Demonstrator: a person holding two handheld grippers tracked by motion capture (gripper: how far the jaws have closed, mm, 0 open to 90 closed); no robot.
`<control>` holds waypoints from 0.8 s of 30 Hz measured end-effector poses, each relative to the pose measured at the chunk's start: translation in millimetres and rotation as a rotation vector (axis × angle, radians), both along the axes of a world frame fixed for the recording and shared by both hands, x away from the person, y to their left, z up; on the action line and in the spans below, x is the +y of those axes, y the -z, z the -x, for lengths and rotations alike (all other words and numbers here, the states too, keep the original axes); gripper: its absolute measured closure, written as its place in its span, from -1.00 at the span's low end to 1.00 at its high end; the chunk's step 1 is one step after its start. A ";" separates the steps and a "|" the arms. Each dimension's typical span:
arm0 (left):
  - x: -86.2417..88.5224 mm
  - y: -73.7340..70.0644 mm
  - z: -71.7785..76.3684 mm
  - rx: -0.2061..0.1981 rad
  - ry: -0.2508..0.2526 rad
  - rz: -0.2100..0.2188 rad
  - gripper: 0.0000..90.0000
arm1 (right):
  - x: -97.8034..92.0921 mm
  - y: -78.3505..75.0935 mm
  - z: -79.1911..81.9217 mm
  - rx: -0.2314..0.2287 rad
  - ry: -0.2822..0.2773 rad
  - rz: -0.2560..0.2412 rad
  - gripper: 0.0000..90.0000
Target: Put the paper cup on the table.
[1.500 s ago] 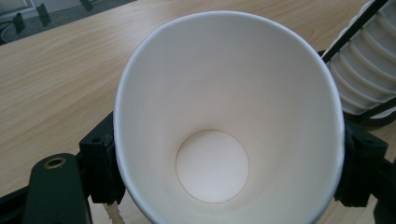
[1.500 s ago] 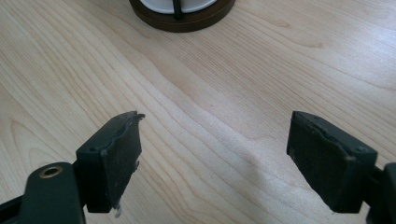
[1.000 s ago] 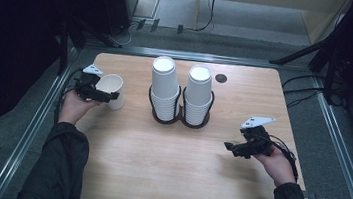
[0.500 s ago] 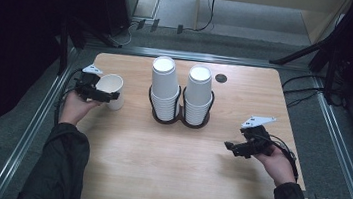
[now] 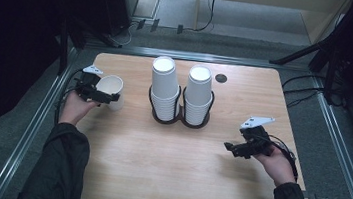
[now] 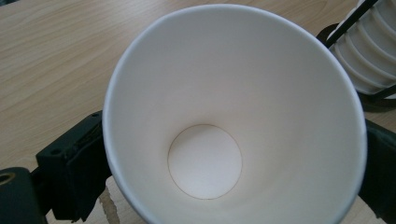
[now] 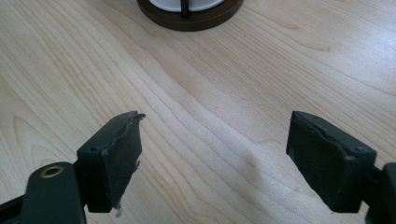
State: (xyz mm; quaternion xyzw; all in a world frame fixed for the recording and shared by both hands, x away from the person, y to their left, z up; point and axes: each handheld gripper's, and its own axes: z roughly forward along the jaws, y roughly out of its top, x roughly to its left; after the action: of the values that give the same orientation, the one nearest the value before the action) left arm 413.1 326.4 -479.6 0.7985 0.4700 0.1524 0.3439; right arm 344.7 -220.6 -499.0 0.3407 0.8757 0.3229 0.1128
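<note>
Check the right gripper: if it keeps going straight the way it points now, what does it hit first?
The right gripper, jaws open and empty, aims over bare table; the first thing in line is likely the dark round base of a cup holder with a white cup stack. Depth is unclear.

I work at a light wooden table (image 5: 156,167) with rounded corners and a small dark round hole (image 5: 221,78) near its far edge. Grey floor (image 5: 10,126) and metal rails (image 5: 30,128) surround it. Black cables (image 5: 311,89) trail right; darkness fills the room's sides.
</note>
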 end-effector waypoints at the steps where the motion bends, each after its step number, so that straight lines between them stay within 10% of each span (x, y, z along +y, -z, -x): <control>1: 0.4 -0.3 -0.1 0.001 0.000 -0.001 -0.98 | 0.1 0.1 0.0 0.001 0.000 0.001 -0.59; 24: 4.9 -17.4 3.8 0.035 -0.003 0.033 -1.00 | 1.9 0.1 -0.2 -0.005 -0.006 0.015 -0.59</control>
State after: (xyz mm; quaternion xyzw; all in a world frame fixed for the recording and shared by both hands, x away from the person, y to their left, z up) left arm 409.4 331.2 -462.2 0.7946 0.4795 0.1315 0.3485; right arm 344.9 -218.7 -499.1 0.3365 0.8788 0.3176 0.1166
